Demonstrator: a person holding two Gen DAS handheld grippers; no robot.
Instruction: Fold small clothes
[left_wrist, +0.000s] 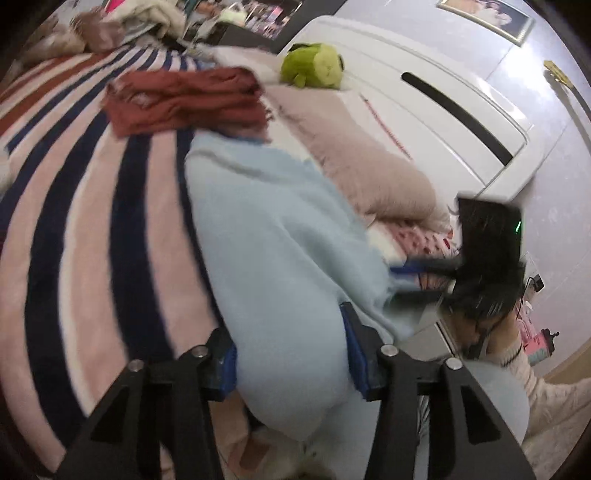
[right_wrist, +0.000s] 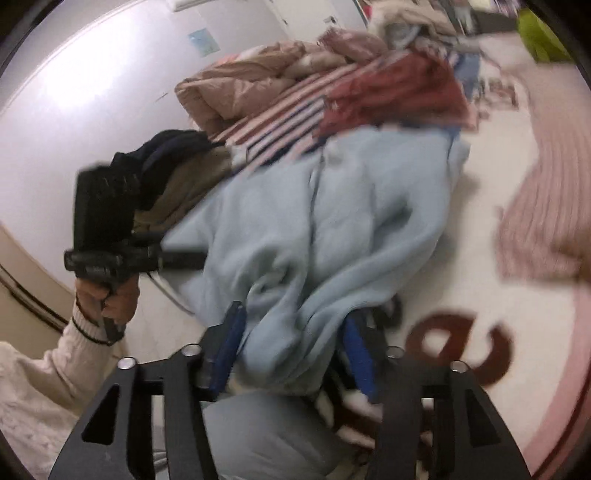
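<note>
**Striped bed, blue garment gripped at both ends**

Striped bed cover (left_wrist: 74, 229) carries a light blue fleece garment (left_wrist: 280, 236), w/ a folded red garment (left_wrist: 184, 99) just beyond. Left gripper (left_wrist: 290, 350) and right gripper (right_wrist: 291, 347) each have jaws clamped on bunched blue fabric. Green plush (left_wrist: 314, 66) sits near a pink pillow (left_wrist: 354, 147).
</note>
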